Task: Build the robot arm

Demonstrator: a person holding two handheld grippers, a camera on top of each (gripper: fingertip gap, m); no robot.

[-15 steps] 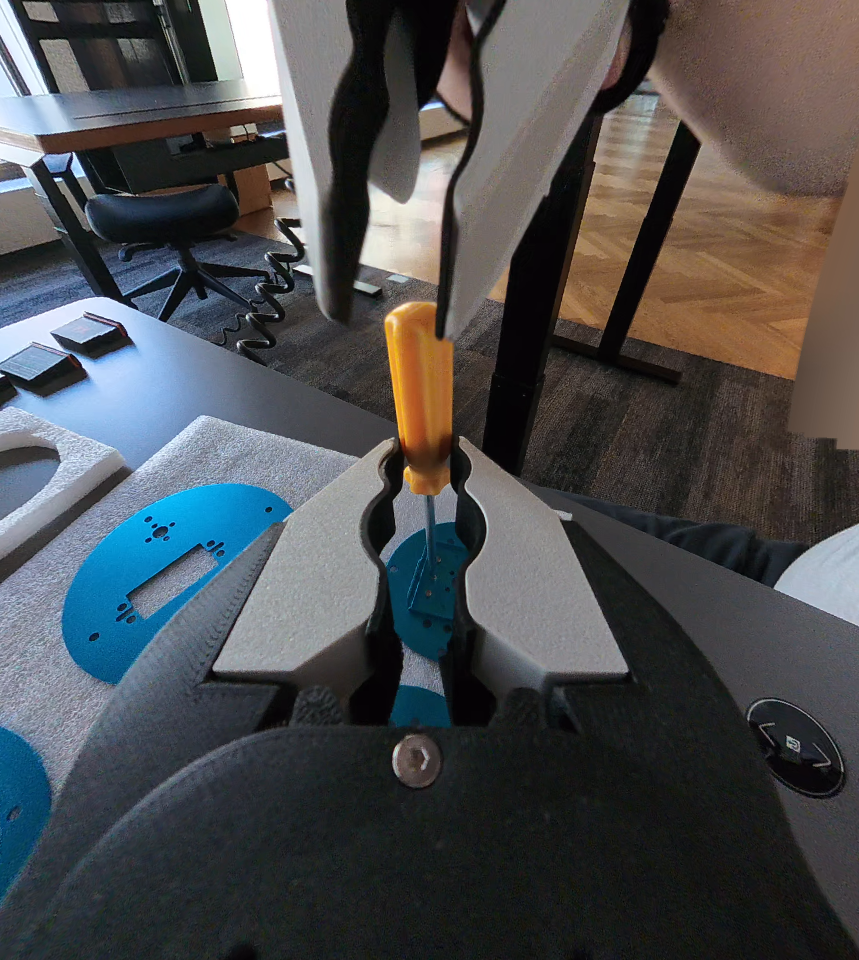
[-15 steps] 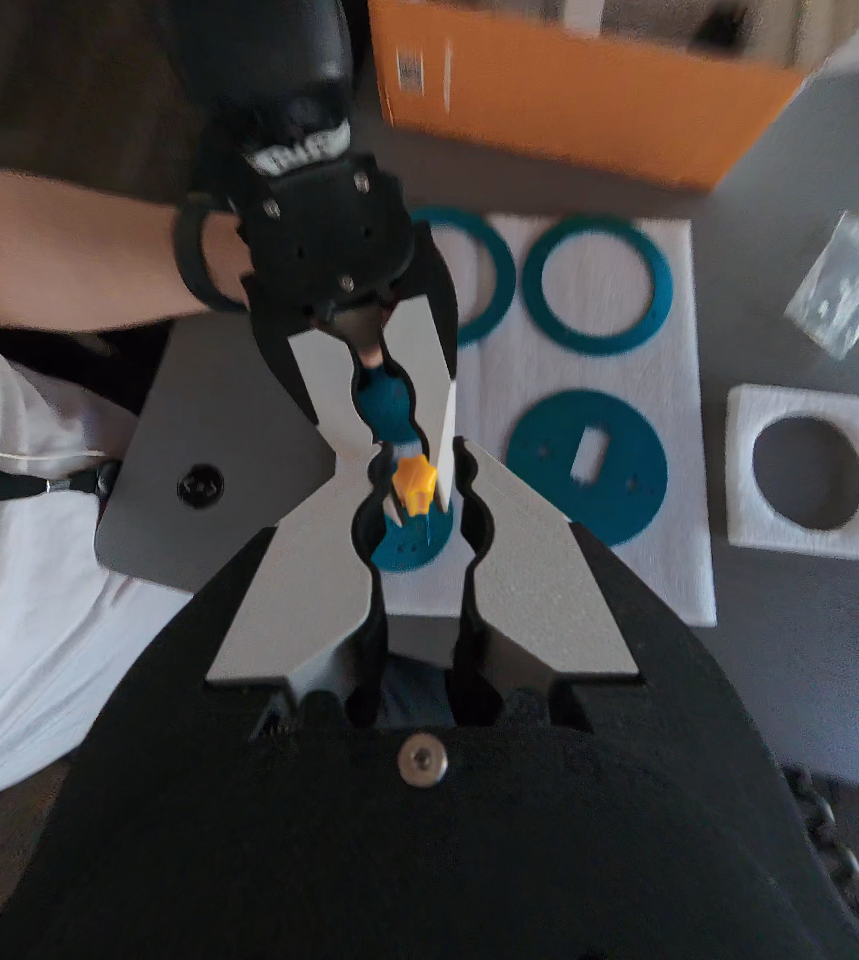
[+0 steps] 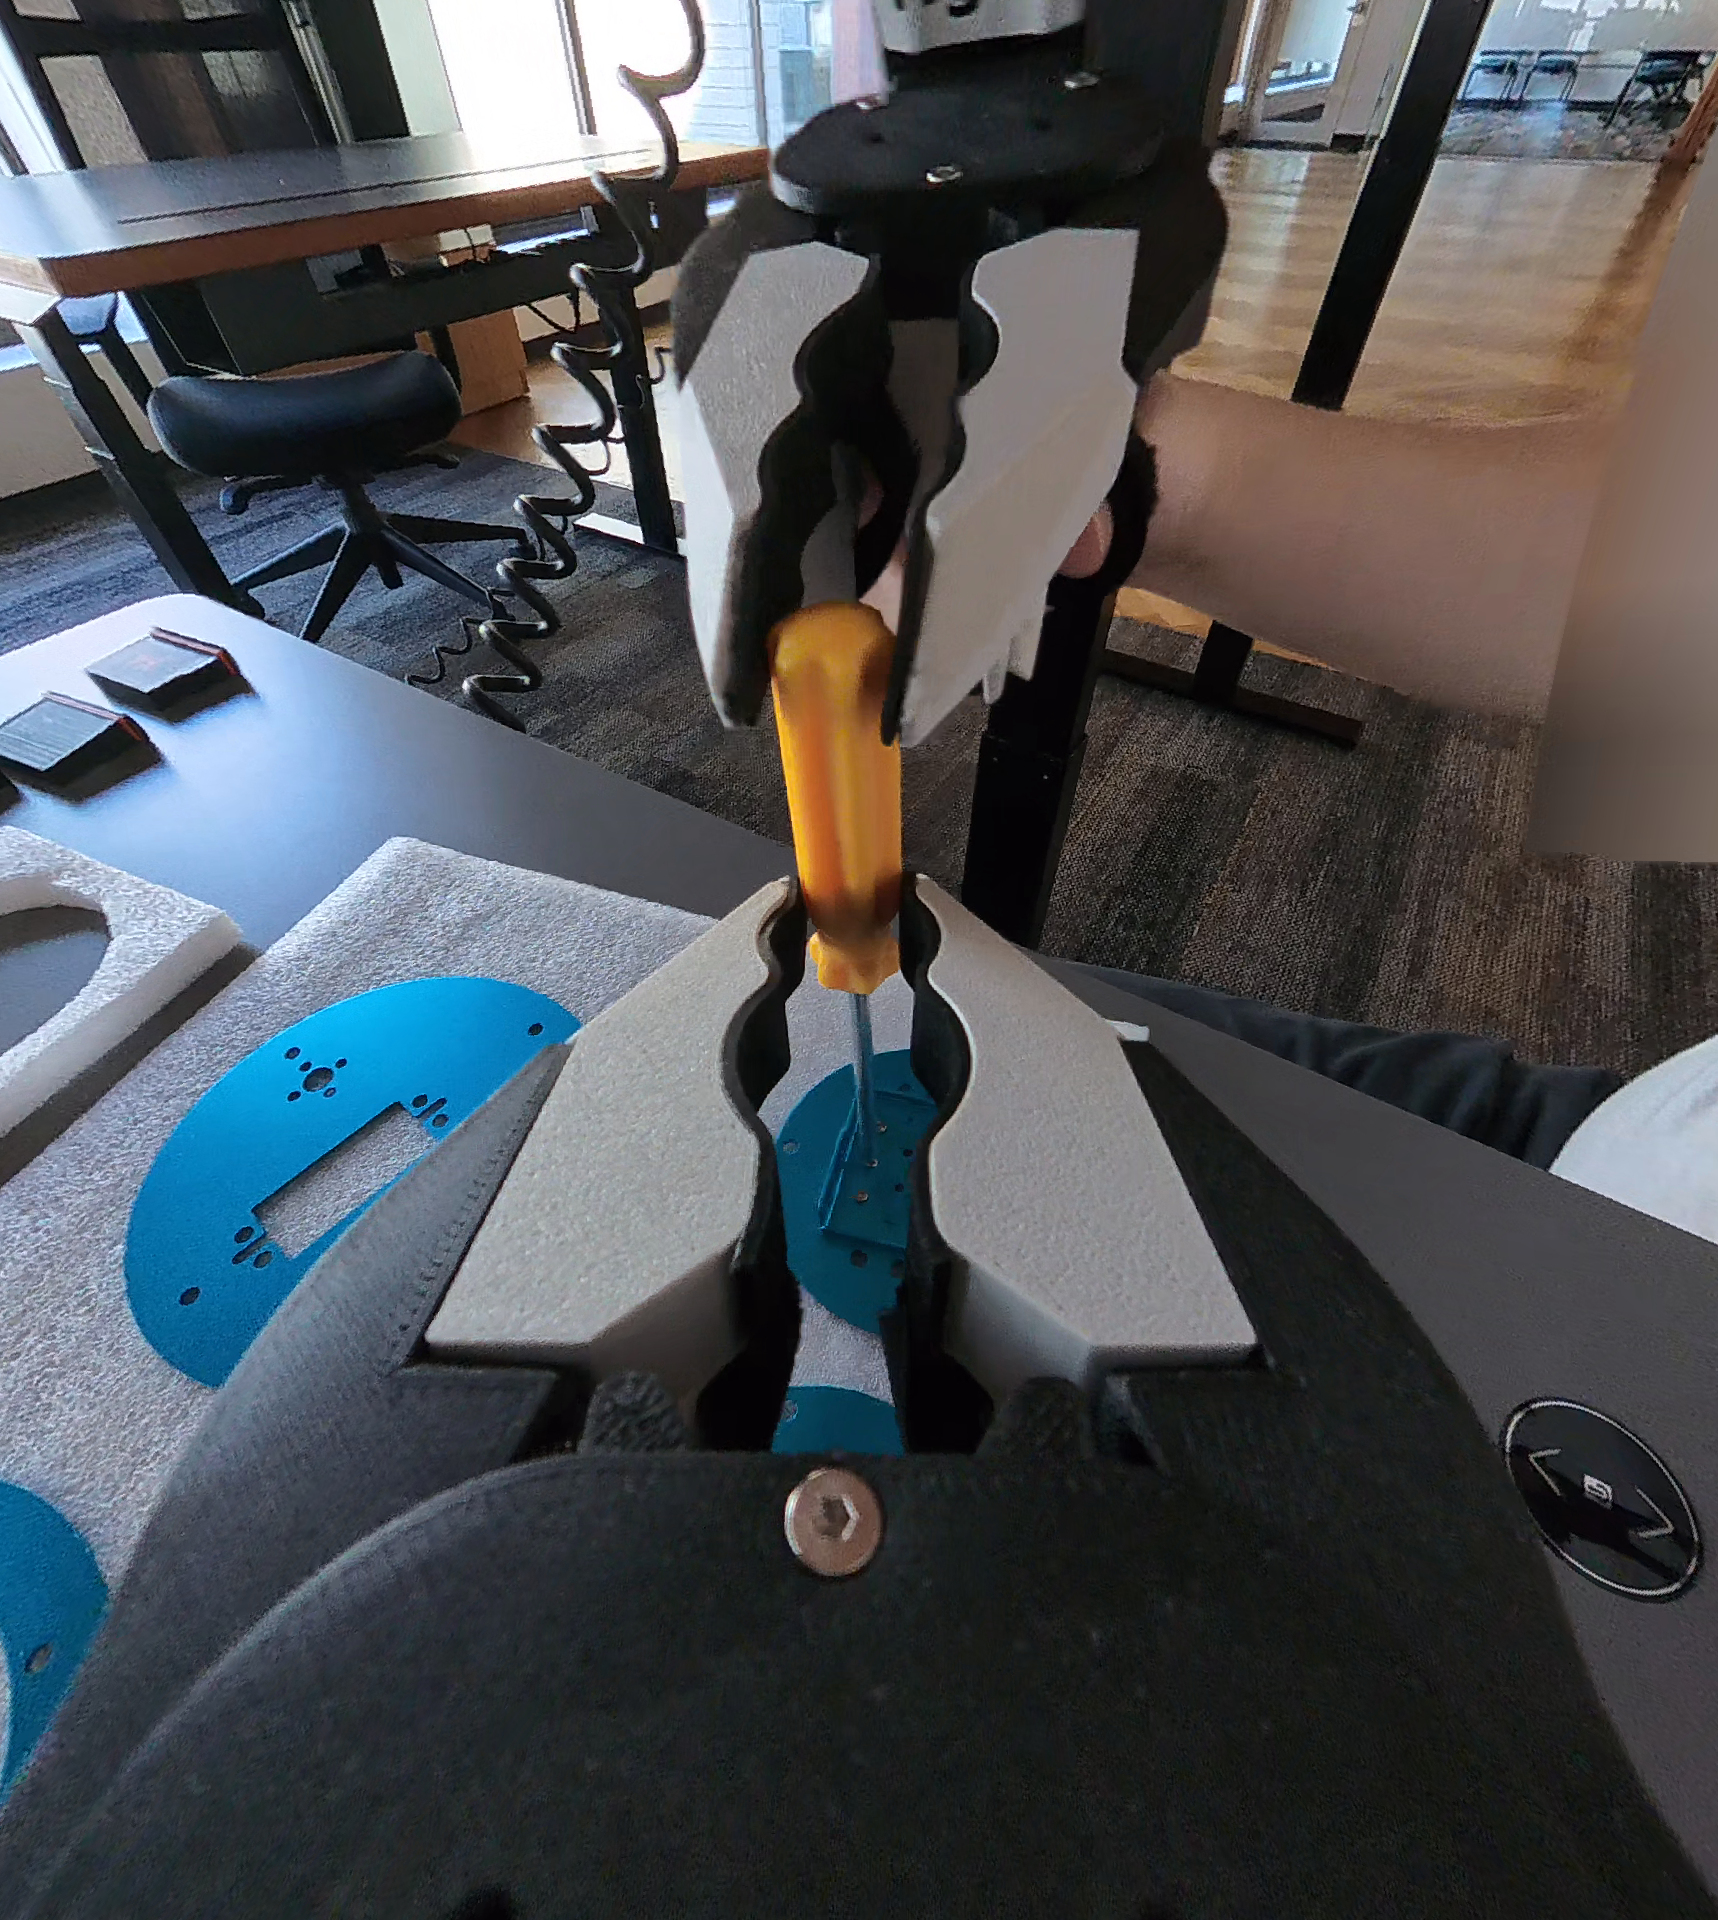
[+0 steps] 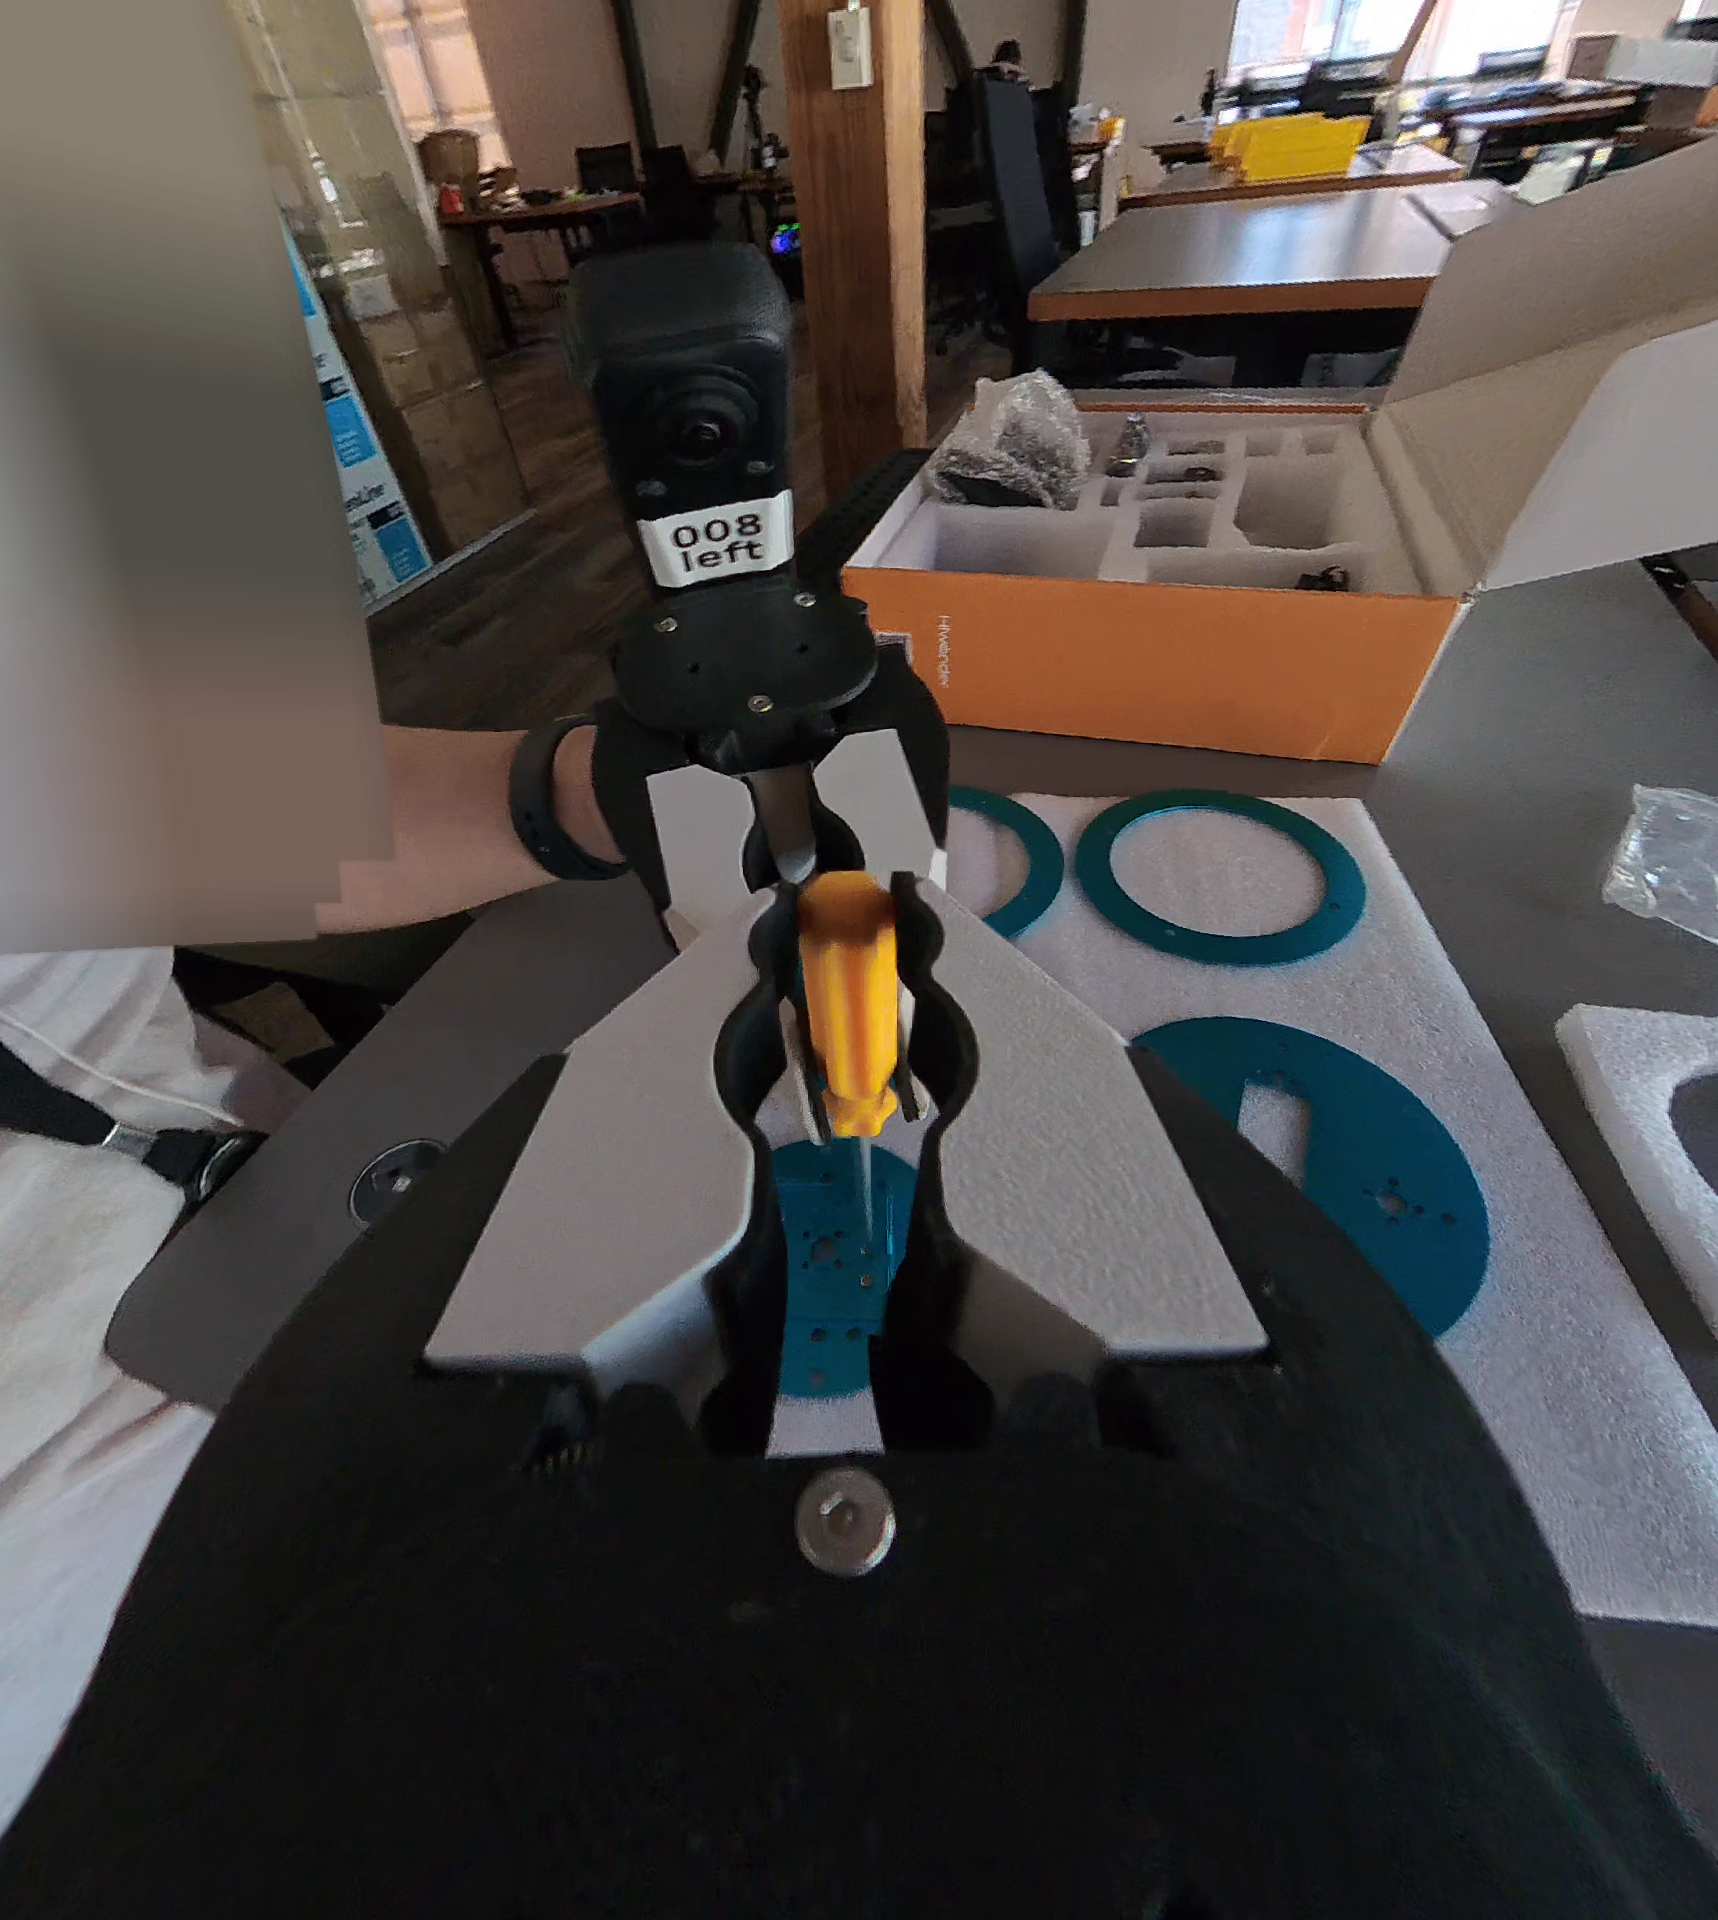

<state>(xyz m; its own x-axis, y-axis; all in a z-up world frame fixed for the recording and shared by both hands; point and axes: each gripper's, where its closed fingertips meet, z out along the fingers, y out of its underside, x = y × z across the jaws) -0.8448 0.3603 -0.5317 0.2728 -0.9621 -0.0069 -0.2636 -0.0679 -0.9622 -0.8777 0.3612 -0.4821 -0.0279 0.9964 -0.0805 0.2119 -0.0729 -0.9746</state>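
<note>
Orange plastic marks the thing both grippers meet on: a small screwdriver (image 3: 839,800) standing nearly upright, its long axis running from the handle at the top down to a thin metal shaft whose tip rests on a small blue bracket (image 3: 870,1164) full of holes. That bracket sits on a round blue plate (image 3: 834,1226) on the white foam sheet (image 3: 481,935), near the counter (image 3: 1457,1299) edge closest to the person.

We see our left gripper (image 3: 847,914) clenched on the lower end of the handle, its two fingertips pressing the orange plastic from either side just above the shaft. Our right gripper (image 4: 847,925) comes at the same handle from the opposite side and higher up, clamped around its upper end, so the screwdriver lies straight ahead of each gripper, between the fingers, with the handle crossing them from above to below. Both grippers are equally close; each is touching it.

Around this, a larger blue disc (image 4: 1354,1174) with a rectangular cut-out lies on the foam toward the middle of the sheet, and two blue rings (image 4: 1219,878) lie toward the far edge. A white foam frame (image 4: 1707,1174) sits off the sheet on the bare counter, a clear plastic bag (image 4: 1717,883) beyond it, and an open orange box (image 4: 1146,665) stands at the far edge.
</note>
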